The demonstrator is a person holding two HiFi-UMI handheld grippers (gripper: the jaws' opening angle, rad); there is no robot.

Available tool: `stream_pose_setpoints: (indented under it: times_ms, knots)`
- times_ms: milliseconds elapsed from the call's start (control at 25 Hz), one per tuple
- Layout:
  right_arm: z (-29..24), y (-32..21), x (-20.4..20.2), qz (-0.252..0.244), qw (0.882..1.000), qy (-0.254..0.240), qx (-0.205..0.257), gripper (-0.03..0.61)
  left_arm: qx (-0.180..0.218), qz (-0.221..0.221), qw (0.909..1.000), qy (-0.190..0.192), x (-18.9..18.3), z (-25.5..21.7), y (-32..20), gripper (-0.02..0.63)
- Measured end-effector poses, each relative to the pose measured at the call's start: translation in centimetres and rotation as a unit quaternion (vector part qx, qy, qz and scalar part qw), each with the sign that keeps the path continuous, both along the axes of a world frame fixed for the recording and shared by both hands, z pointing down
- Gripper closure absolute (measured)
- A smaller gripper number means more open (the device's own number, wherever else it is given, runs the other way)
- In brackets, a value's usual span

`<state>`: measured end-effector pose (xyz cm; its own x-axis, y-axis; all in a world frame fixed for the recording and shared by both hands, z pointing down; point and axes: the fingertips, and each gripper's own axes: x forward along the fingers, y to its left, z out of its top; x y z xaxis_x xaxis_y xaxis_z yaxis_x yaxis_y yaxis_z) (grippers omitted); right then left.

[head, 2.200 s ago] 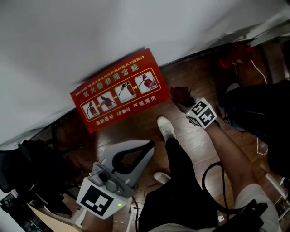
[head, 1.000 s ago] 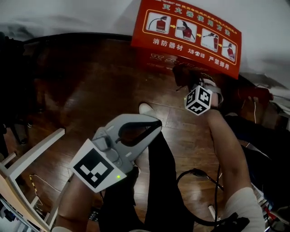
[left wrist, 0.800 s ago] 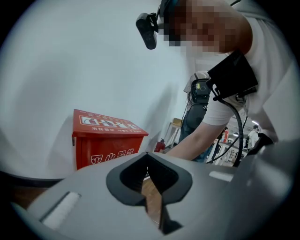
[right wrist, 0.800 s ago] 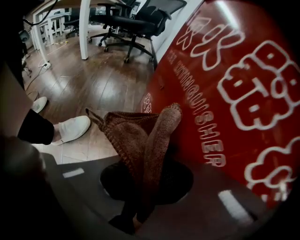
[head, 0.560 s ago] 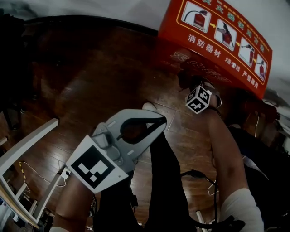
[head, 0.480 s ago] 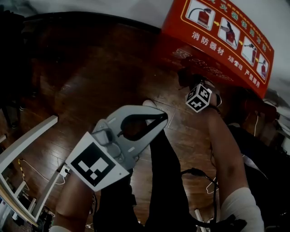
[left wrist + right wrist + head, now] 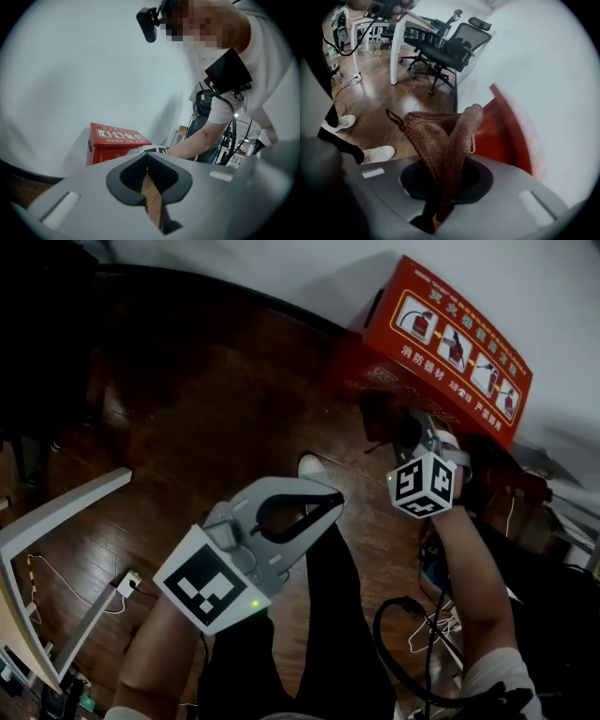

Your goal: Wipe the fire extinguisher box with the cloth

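Wall (image 7: 281, 268): white and bare, running behind everything.
Floor (image 7: 216, 390): dark wooden boards, glossy enough to mirror the red of the box.
Fire extinguisher box (image 7: 450, 348): red, standing on the floor with its back against the wall. Its top carries a strip of picture instructions. My left gripper view shows it straight ahead (image 7: 117, 140), and my right gripper view shows it close on the right (image 7: 506, 136).
Office chair (image 7: 454, 47): black, well apart from the box, beside a white table leg (image 7: 396, 51).
My left gripper (image 7: 330, 498): held low over my legs, clenched with tips meeting and nothing between them — only floorboards show through the gap (image 7: 147, 167).
My right gripper (image 7: 412, 432): out in front near the box, jaws clamped on the cloth (image 7: 449, 164).
Cloth (image 7: 440, 136): brown knit, bunched and standing up out of my right jaws, just beside the box's front (image 7: 380, 418) — I cannot tell whether it touches.
Shoe (image 7: 314, 465): white, on the floor below my left gripper.
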<state>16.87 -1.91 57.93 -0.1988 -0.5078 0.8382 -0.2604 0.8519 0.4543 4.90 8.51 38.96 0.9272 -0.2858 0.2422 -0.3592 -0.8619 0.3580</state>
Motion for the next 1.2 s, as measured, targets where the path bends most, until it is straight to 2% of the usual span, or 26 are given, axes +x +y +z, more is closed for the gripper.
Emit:
stream_pose_setpoints:
  times_ms: [200,400,800,1000,1080,1200]
  knots:
    - [-3.5,-3.1,-1.8,0.013,0.999,-0.005,0.032,0.526,0.006,-0.020,0.9998,0.002,-1.7,-2.2,0.7,0.614]
    - [0.0,-5.0,-1.9,0.042,0.999,-0.002,0.026,0.526,0.005,-0.032,0.9995,0.005,-2.8,-1.8,0.9,0.614]
    - [13.5,-5.7,-1.4,0.115,0.992,-0.008,-0.043,0.526,-0.019,-0.089,0.9957,0.018,-3.4,2.8,-0.7,0.614]
    - [20.7,-4.5,-1.1,0.125,0.986,0.022,-0.103,0.526,-0.030,-0.105,0.9939,0.017,-4.1,4.7,-1.2,0.614]
    - [22.1,-4.1,-1.4,0.125,0.984,0.032,-0.124,0.526,-0.030,-0.113,0.9930,0.016,-4.7,5.0,-1.4,0.614]
    - [21.0,-3.7,-3.0,0.115,0.984,0.023,-0.131,0.526,-0.031,-0.120,0.9922,0.014,-5.5,4.9,-1.3,0.614]
